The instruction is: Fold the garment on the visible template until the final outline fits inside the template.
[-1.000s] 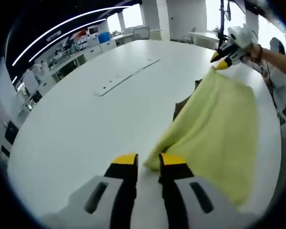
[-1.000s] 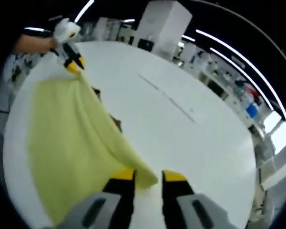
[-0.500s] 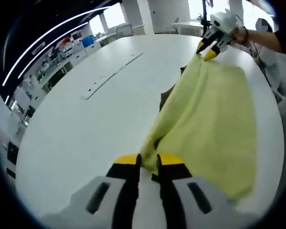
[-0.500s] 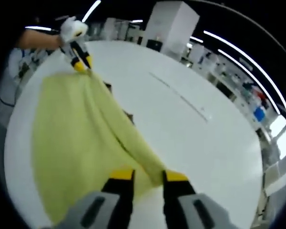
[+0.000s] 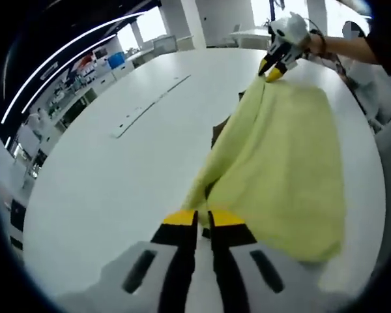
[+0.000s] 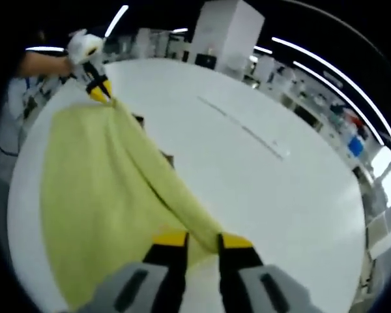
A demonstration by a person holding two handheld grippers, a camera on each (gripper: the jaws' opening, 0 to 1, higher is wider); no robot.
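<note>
On the wide white desk (image 5: 104, 176), your left gripper (image 5: 197, 220) and right gripper (image 6: 200, 240) each have jaws clenched on a corner of the yellow garment (image 5: 283, 169), which drapes limp toward the near edge (brown template (image 5: 220, 125) peeking beneath). It looks soft and light, so keep hold of those corners and keep the lifted edge taut.

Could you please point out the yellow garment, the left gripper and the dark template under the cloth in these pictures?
yellow garment (image 5: 293, 156): left gripper view, on the middle of the spread cloth.
left gripper (image 5: 203, 218): left gripper view, between its yellow fingertips, closed on the cloth's edge.
dark template (image 5: 219, 124): left gripper view, on the brown corner showing beside the cloth.
</note>
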